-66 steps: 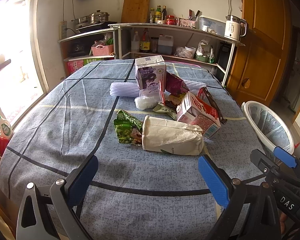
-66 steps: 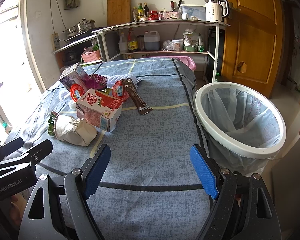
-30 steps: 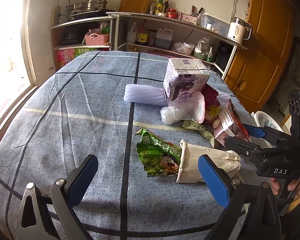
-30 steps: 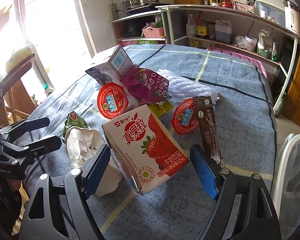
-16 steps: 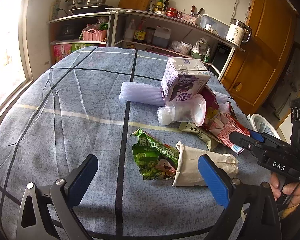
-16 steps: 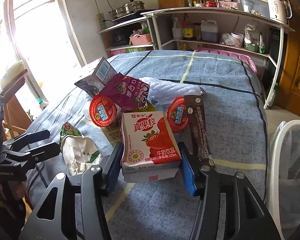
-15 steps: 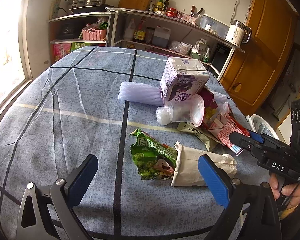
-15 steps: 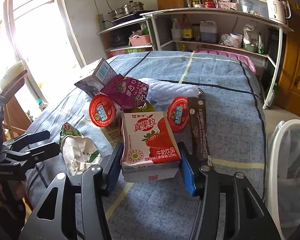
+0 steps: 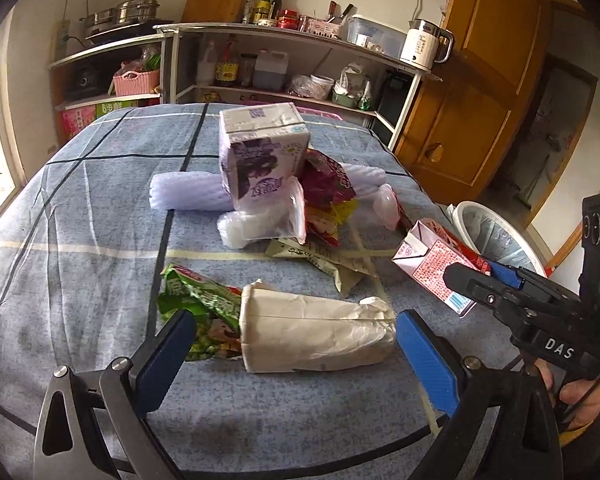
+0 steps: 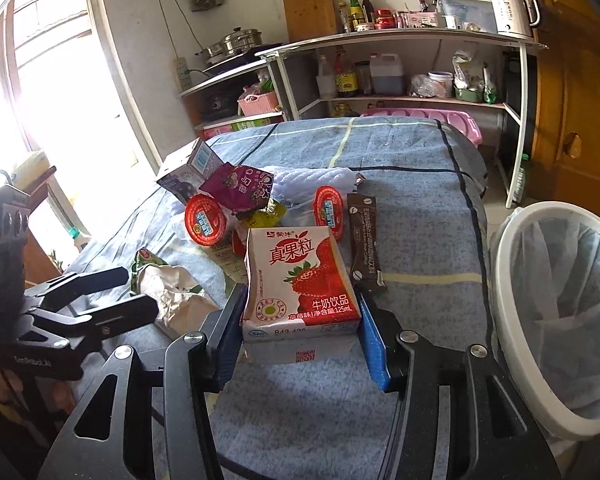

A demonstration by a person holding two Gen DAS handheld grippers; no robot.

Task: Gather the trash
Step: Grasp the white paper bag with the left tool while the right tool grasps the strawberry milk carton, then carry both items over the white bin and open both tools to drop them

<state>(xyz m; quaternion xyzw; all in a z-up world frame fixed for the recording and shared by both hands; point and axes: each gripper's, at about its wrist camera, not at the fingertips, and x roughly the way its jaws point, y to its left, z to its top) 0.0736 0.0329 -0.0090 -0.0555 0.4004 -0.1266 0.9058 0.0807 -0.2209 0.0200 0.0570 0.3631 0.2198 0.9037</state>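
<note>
Right gripper (image 10: 300, 344) has its fingers clamped on the sides of the strawberry milk carton (image 10: 300, 280), carton held just above the blue checked surface (image 10: 412, 160), with the white-rimmed trash bin (image 10: 556, 320) lined with a clear bag just beside the surface edge, to the carton's right. Behind the carton: brown coffee sachet (image 10: 366, 242), two red-lidded cups (image 10: 206, 220), purple wrapper (image 10: 240, 188), purple drink box (image 9: 260, 152). Left gripper (image 9: 292, 356) hovers with fingers apart, nothing held, the crumpled white paper bag (image 9: 316, 332) lying on the surface between them, not touched. Green snack packet (image 9: 196, 296) partly under that bag's left end. White foam sleeve (image 9: 184, 192) left of the purple box.
</note>
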